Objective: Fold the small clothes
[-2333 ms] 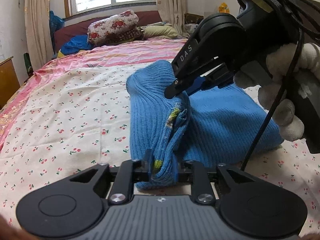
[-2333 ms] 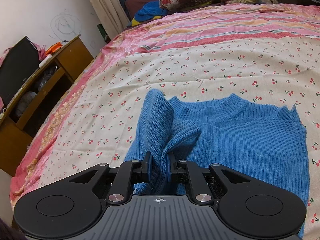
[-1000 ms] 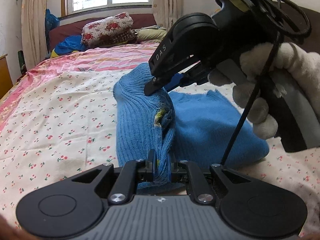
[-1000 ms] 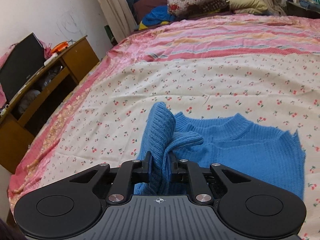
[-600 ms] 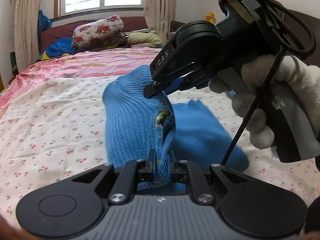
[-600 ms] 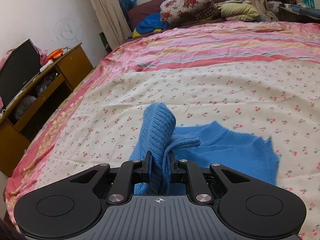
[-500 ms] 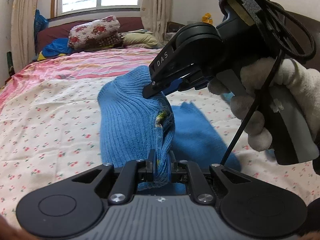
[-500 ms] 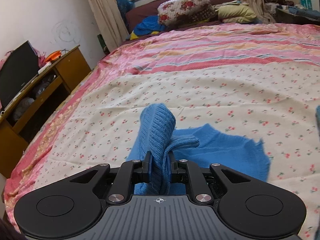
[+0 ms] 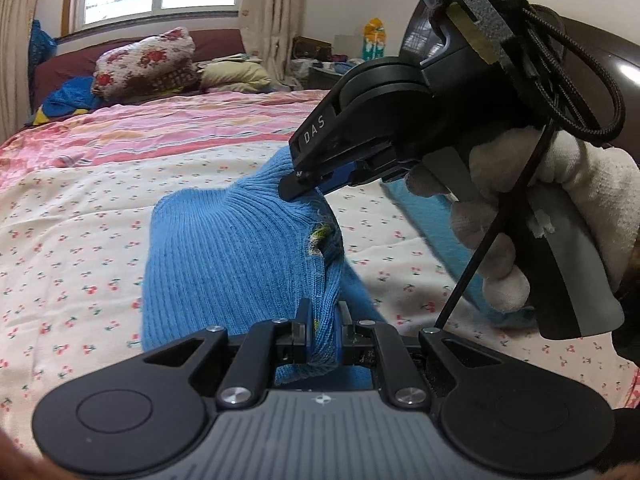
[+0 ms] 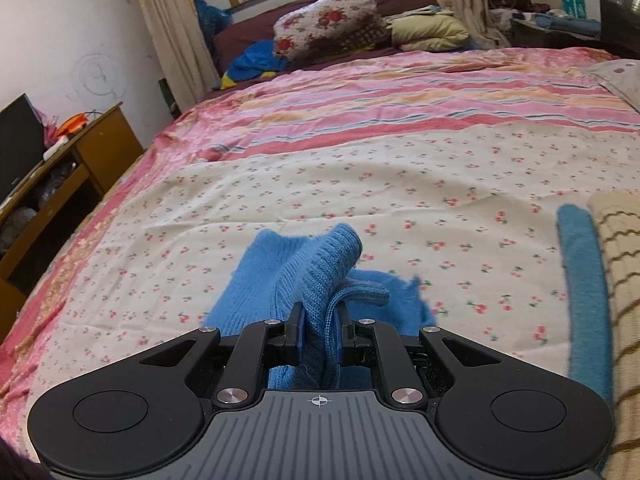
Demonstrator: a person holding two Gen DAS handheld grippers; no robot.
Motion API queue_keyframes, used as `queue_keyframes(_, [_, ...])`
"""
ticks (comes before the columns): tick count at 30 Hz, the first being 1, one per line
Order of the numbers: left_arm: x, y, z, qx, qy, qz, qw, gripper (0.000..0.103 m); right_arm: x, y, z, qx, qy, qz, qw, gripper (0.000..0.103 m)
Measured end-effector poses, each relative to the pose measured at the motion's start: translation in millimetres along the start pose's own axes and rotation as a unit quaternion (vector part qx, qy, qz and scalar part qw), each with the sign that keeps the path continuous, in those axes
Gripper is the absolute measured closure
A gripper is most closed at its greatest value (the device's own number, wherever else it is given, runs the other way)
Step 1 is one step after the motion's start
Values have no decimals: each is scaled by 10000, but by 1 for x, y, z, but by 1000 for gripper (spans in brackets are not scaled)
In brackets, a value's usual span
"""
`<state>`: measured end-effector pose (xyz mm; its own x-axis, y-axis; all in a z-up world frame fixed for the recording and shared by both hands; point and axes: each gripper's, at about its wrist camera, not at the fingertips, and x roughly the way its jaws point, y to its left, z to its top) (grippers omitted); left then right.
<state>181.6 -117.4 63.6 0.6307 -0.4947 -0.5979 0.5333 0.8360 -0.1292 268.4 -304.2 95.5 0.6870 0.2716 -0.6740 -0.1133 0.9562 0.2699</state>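
Note:
A blue ribbed knit sweater [image 9: 224, 256] is lifted off the cherry-print bedsheet [image 9: 72, 232]. My left gripper [image 9: 320, 332] is shut on a bunched edge of it. My right gripper [image 9: 308, 184] shows in the left wrist view, held by a white-gloved hand, shut on the sweater's upper fold. In the right wrist view the right gripper [image 10: 318, 332] pinches the sweater [image 10: 316, 272], which hangs bunched above the sheet [image 10: 360, 184].
Folded clothes lie at the right: a teal piece [image 10: 584, 280] and a cream zigzag-patterned one [image 10: 620, 248]. Pillows and a floral quilt [image 10: 328, 24] sit at the bed's head. A wooden cabinet [image 10: 52, 184] stands left of the bed.
Both grippers have carried the sweater up and to the right; it now hangs bunched instead of lying flat. The folded clothes at the right have come into view.

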Motion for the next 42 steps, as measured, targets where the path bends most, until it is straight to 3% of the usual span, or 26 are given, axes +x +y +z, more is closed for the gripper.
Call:
queue_keyframes(11, [15,-10,-10,16,362,-82,9993,86,11,-24,-18,269,237,-105,9993,90])
queue_keyframes(26, [13,-5,-11,-85,324,-110,9994,86,18,-29,-21,444,248,-23,9987,89])
queue_keyframes(35, [15,-13,-2,-90,214,-231,9995,86,10,-34,-11,469,23,-39,9989,90])
queue_keyframes(42, [31,-19,-13,-68,500,-242,9984,86,22,-43,-22,505,291,-214,9981,88])
